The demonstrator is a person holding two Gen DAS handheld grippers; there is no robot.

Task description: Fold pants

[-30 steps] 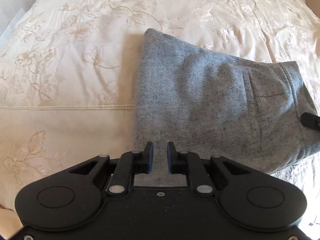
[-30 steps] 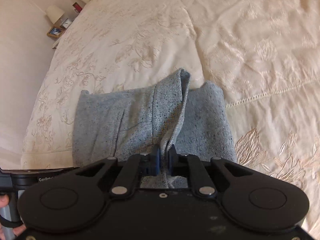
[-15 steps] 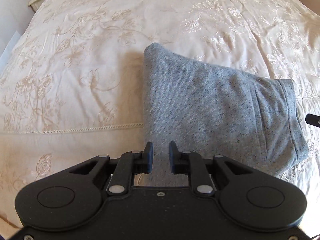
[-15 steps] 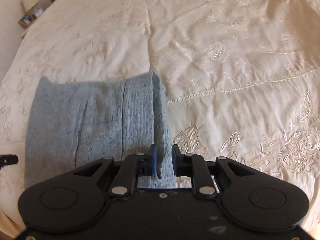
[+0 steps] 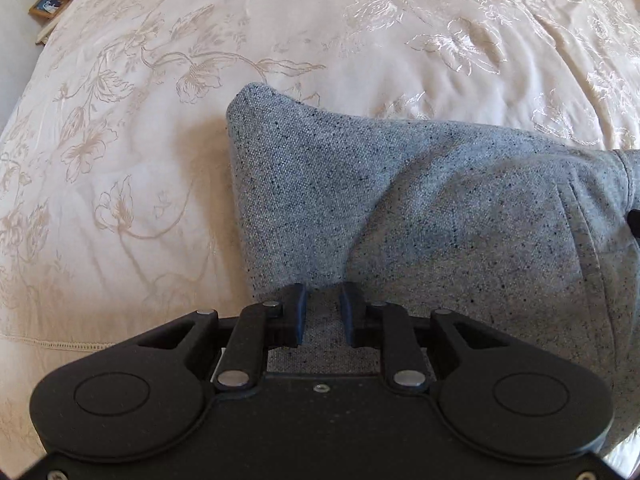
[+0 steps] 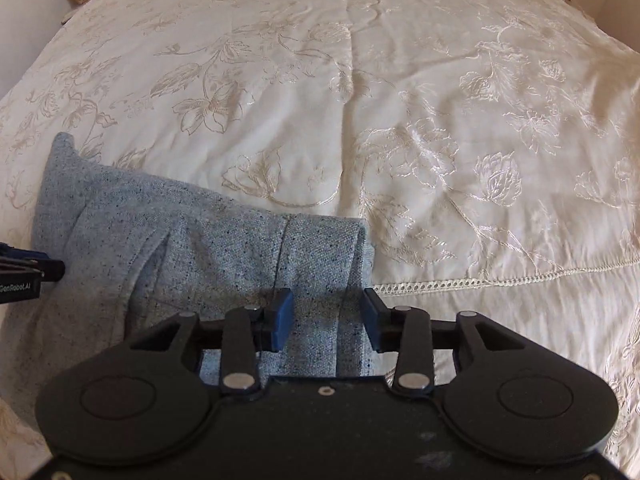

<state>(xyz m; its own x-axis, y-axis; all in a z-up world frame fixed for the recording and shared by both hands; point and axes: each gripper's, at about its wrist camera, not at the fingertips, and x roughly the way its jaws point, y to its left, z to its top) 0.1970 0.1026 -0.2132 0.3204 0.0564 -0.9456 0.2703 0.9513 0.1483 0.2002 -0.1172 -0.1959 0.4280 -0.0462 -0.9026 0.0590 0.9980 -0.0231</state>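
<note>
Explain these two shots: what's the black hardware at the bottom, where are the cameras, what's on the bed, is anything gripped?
No robot here: a person holds a two-finger claw in each hand, and each claw carries a fisheye camera looking forward along its fingers. The black plates at the bottom are the claws themselves. One picture is from the left claw, the other from the right claw. A folded bundle of speckled grey knit pants lies on a cream bedspread embroidered with flowers. Both claws are open with fabric visible between the fingers, so nothing is gripped. In the right view, the left claw's tip shows at the left edge.
</note>
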